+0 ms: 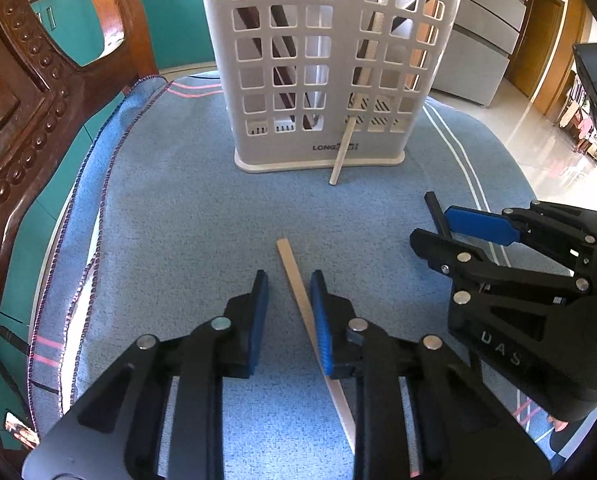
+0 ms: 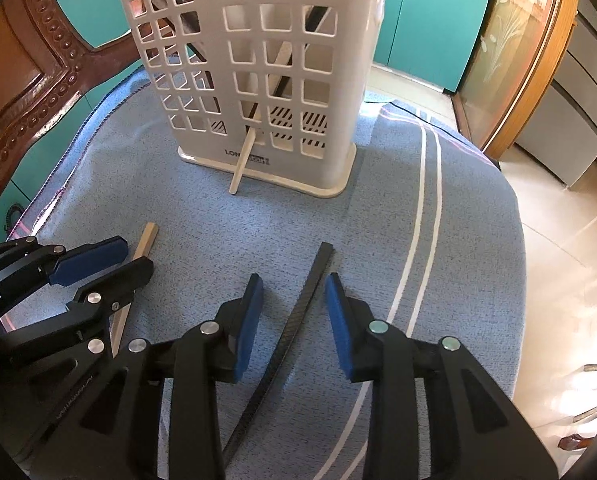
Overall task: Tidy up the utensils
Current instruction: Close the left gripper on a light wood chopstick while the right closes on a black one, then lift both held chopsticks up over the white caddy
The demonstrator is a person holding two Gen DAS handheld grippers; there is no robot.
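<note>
A white slotted utensil holder (image 1: 318,80) (image 2: 258,80) stands on the blue cloth, with dark and light chopsticks inside. One light chopstick (image 1: 343,152) (image 2: 243,162) pokes out through a low slot onto the cloth. My left gripper (image 1: 289,280) (image 2: 110,258) is open, its pads either side of a light wooden chopstick (image 1: 298,284) (image 2: 145,240) lying on the cloth. My right gripper (image 2: 294,284) (image 1: 444,224) is open around a black chopstick (image 2: 298,320) (image 1: 436,210) lying on the cloth.
The blue cloth (image 1: 178,200) (image 2: 378,220) with white stripes covers a round table. A carved wooden chair back (image 1: 30,92) (image 2: 30,80) stands at the left. Teal cabinets lie behind; shiny floor drops off to the right.
</note>
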